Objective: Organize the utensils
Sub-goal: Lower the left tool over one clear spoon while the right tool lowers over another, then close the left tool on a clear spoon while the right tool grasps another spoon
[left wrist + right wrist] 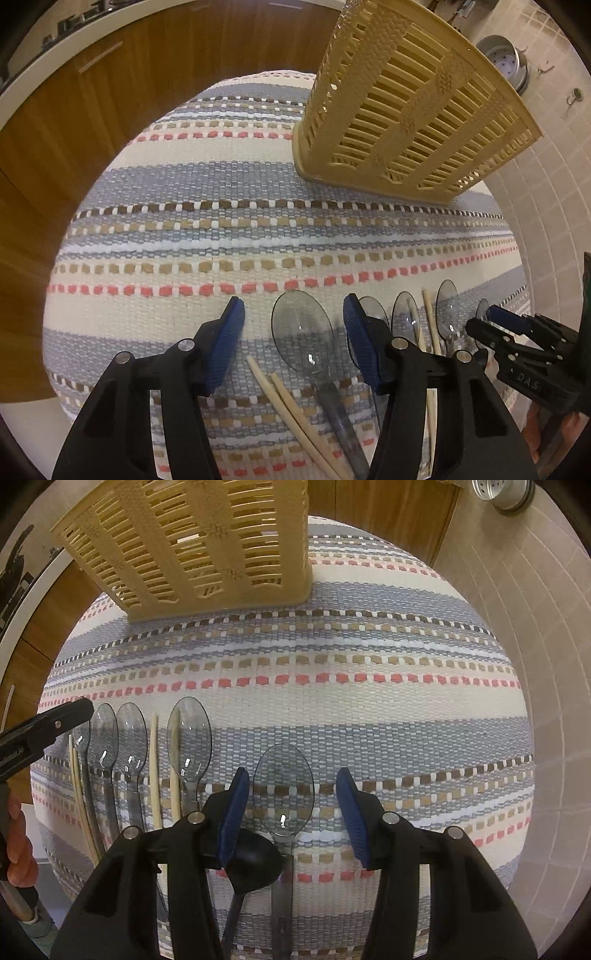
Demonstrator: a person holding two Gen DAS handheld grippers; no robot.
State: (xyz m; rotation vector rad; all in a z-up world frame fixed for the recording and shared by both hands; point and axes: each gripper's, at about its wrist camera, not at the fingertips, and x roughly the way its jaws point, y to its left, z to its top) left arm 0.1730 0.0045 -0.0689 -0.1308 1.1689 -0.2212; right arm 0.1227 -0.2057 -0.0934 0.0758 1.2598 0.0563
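My left hand-held gripper [293, 321] hovers low over the striped woven mat [221, 229] with its blue pads spread wide and nothing between them but air; a clear smoky plastic spoon [303, 332] lies on the mat right under the gap, bowl toward the far side. My right hand-held gripper [291, 794] is just as wide open and empty, framing another clear plastic spoon [283, 790], with a black plastic spoon [253, 864] lying close against its left pad.

The rest of the utensils sit in a near row: more clear spoons [129, 734] and pale wooden chopsticks [155, 768] lying between and beside them. The cream slatted plastic basket [406, 110] stands at the far side of the mat, well apart from the row.

What worries me is crowding. In the left view a pair of chopsticks [291, 410] lies just beside the spoon's handle, so closing there could catch a stick along with it, or nudge it out of line. On the right, the black spoon's bowl looks to overlap the clear spoon's handle; pinching one may drag or flip the other. The clear spoons are thin and look slick, so a grip across the curved bowl could squirt one out. My two grippers are also near each other, and the slatted walls of the basket could let a chopstick poke through.
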